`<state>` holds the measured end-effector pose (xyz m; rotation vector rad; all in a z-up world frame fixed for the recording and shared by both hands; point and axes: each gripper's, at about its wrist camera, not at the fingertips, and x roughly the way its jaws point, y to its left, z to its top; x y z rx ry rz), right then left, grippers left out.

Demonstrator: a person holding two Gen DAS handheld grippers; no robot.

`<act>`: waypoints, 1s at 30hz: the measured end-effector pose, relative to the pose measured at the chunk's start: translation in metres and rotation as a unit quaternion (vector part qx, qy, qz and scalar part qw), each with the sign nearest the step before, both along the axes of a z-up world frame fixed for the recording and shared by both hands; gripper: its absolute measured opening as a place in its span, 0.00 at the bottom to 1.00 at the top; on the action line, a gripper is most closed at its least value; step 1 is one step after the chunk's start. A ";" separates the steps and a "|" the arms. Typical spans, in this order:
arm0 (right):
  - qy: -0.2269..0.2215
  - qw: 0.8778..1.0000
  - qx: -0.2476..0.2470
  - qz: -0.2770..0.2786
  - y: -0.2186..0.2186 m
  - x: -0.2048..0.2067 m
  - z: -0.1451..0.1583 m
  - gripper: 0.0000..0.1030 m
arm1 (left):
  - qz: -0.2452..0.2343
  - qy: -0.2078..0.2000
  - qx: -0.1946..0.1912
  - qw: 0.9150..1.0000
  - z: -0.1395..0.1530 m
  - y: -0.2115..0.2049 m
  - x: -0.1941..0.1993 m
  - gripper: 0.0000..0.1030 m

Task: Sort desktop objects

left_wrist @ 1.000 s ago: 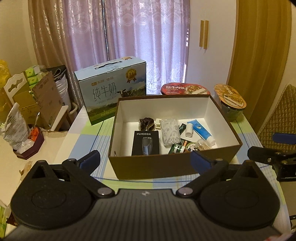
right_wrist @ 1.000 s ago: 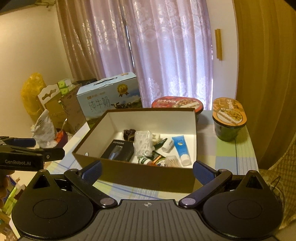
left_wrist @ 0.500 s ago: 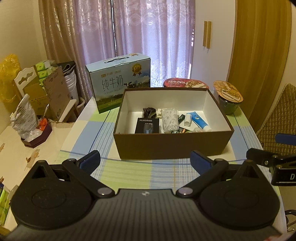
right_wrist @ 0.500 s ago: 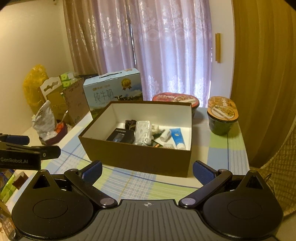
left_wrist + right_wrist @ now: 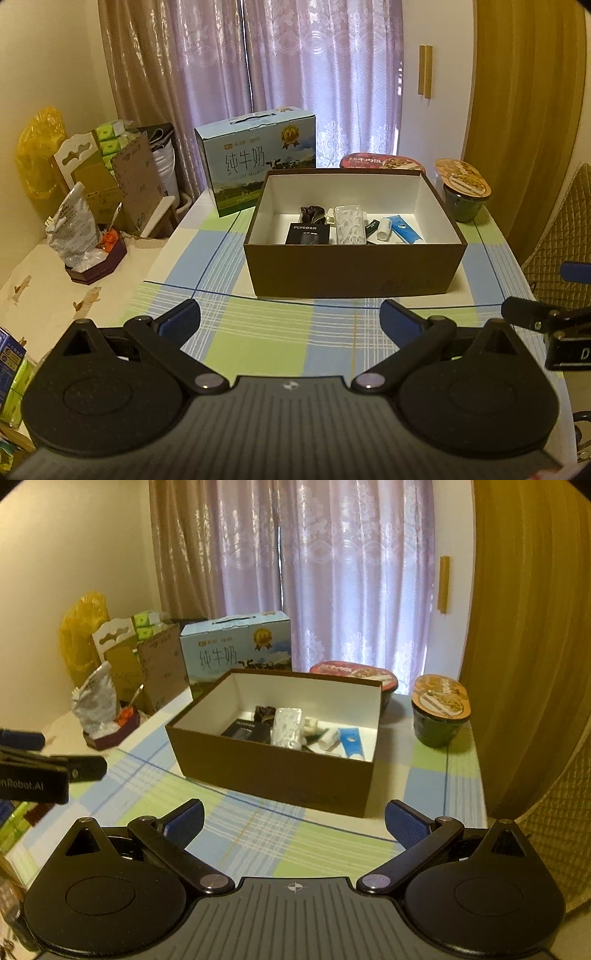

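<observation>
A brown cardboard box (image 5: 354, 266) (image 5: 273, 768) with a white inside stands on the checked tablecloth. It holds a black FLYCO case (image 5: 307, 233), a clear white pack (image 5: 348, 224) (image 5: 287, 725), a blue tube (image 5: 404, 229) (image 5: 351, 741), a dark scrunchie (image 5: 312, 213) and other small items. My left gripper (image 5: 290, 320) hangs open above the cloth, well in front of the box, holding nothing. My right gripper (image 5: 293, 818) is open too, empty, in front of the box's right corner.
A blue milk carton (image 5: 258, 162) stands behind the box on the left. Two instant-noodle bowls (image 5: 380, 162) (image 5: 463, 192) sit at the back right. A side table at left carries a silver bag (image 5: 72, 225) and a dark tray. A quilted chair (image 5: 557, 236) is at the right.
Both grippers have pulled back from the box and risen; the box looks smaller and farther away. Both stay open and empty. Nothing in the box has moved.
</observation>
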<state>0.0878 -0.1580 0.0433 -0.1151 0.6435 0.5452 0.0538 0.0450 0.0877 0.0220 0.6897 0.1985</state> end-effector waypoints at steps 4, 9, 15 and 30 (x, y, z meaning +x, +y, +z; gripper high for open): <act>0.005 1.000 0.006 0.002 -0.006 -0.007 -0.001 0.98 | -0.002 -0.004 0.003 1.000 0.001 -0.006 -0.004 0.99; 0.003 1.000 0.006 0.004 -0.011 -0.014 0.000 0.98 | -0.003 -0.005 0.005 1.000 0.002 -0.013 -0.009 0.99; 0.005 1.000 0.005 0.005 -0.015 -0.019 -0.001 0.98 | 0.000 -0.005 0.004 1.000 0.000 -0.018 -0.015 0.99; 0.023 1.000 -0.008 0.019 -0.015 -0.024 -0.014 0.98 | 0.009 0.010 0.002 1.000 -0.013 -0.025 -0.026 0.99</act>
